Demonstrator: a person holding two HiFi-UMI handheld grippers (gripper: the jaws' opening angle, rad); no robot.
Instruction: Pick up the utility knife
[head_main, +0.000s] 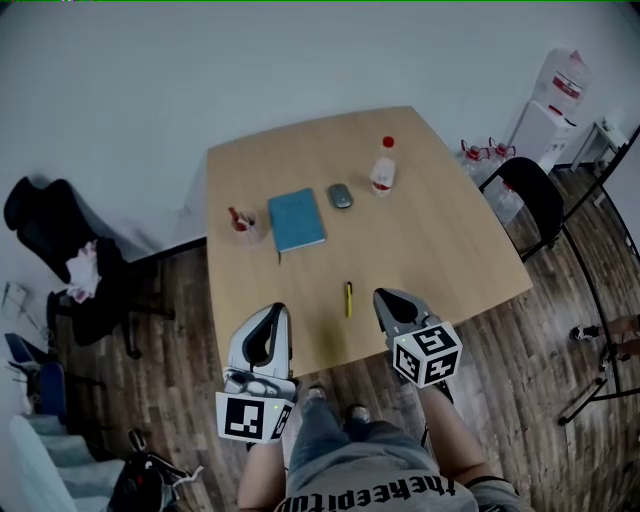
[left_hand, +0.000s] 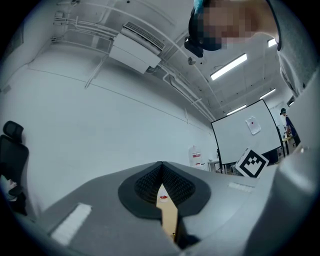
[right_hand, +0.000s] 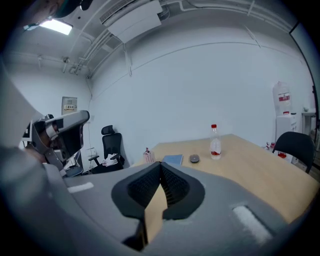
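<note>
The left gripper (head_main: 276, 310) and right gripper (head_main: 384, 296) hang over the near edge of the table (head_main: 460, 270), each clenched with its jaw tips meeting and nothing caught between them; their own views show the same, the left gripper (left_hand: 161, 164) tilted up toward the wall and the right gripper (right_hand: 161, 164) looking across the tabletop. The knife (head_main: 348, 299) lies flat on the wood between the two grippers, a little nearer the right one and touched by neither. It is a slim stick, yellow along the body with dark ends, lying lengthwise away from the person. Farther back sit a blue notebook (head_main: 296, 220), with a cup (head_main: 243, 224) of red-tipped things just to its left and a grey mouse (head_main: 340, 195) just to its right. Beyond the mouse stands a clear bottle (head_main: 383, 167) with a red cap. Black chairs stand off the table's left (head_main: 55, 245) and right (head_main: 535, 195) sides.
</note>
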